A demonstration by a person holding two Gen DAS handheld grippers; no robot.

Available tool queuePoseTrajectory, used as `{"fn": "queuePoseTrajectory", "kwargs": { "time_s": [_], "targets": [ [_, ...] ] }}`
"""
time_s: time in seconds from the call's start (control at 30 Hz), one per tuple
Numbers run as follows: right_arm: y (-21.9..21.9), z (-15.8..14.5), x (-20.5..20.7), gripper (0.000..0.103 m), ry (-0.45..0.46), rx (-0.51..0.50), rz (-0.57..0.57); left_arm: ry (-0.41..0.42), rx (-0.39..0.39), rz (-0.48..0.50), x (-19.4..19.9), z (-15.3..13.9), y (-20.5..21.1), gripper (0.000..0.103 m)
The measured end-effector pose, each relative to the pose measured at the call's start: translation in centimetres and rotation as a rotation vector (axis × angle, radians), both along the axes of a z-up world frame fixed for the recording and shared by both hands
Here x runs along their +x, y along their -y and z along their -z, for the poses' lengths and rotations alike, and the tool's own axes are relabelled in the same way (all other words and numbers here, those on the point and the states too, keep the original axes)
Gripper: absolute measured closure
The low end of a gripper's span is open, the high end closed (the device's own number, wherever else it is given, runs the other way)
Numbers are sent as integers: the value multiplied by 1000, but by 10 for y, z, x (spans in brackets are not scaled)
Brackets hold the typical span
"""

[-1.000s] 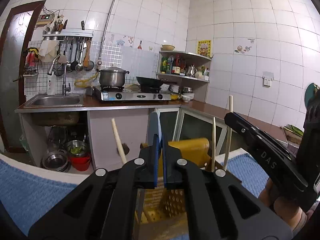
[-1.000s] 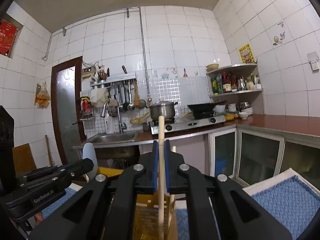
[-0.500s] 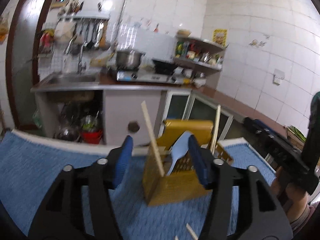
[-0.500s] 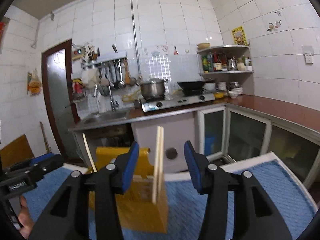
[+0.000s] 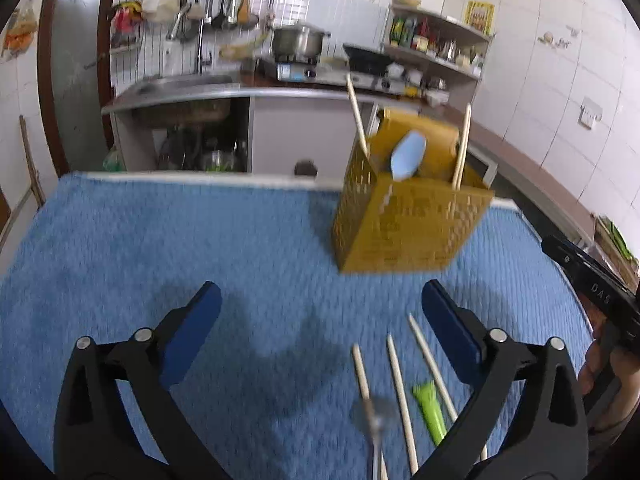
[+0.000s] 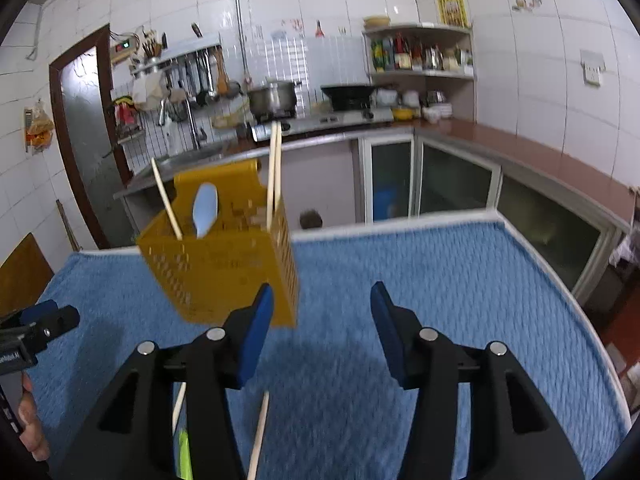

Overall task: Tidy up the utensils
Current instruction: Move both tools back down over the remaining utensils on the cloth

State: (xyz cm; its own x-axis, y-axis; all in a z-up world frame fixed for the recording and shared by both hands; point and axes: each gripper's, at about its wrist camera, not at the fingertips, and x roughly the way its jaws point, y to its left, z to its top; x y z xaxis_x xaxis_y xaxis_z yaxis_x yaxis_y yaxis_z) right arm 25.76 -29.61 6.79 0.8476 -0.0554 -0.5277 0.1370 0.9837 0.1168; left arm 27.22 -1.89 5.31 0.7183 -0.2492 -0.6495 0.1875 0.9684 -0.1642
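On the blue mat, yellow perforated holder with chopsticks and pale-blue spoon; both hand-held grippers, left hand-held gripper and right hand-held gripper, opening, empty.

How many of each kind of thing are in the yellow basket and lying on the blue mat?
Chopsticks: 6, with 3 standing in the yellow basket and 3 lying on the blue mat
Blue spoon: 1, in the basket
Green-handled utensil: 1, on the mat
Grey metal utensil: 1, on the mat, blurred
Total: 9
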Motion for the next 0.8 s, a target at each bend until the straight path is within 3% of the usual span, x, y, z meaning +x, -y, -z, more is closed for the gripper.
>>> {"fn": "queuePoseTrajectory", "kwargs": {
  "time_s": [0.27,0.47,0.67,0.8],
  "targets": [
    [0,28,-32,40,-69,43,23,-140,-30,-57,-19,32,-12,5],
    [-13,55,-36,40,-112,11,29,-152,9,-101,-26,50,-4,5],
    [-28,86,-27,40,-164,-6,14,-145,84,-68,-34,70,9,5],
    [-40,98,-18,40,-219,-32,-32,-175,62,-42,-33,79,13,5]
  ]
}}
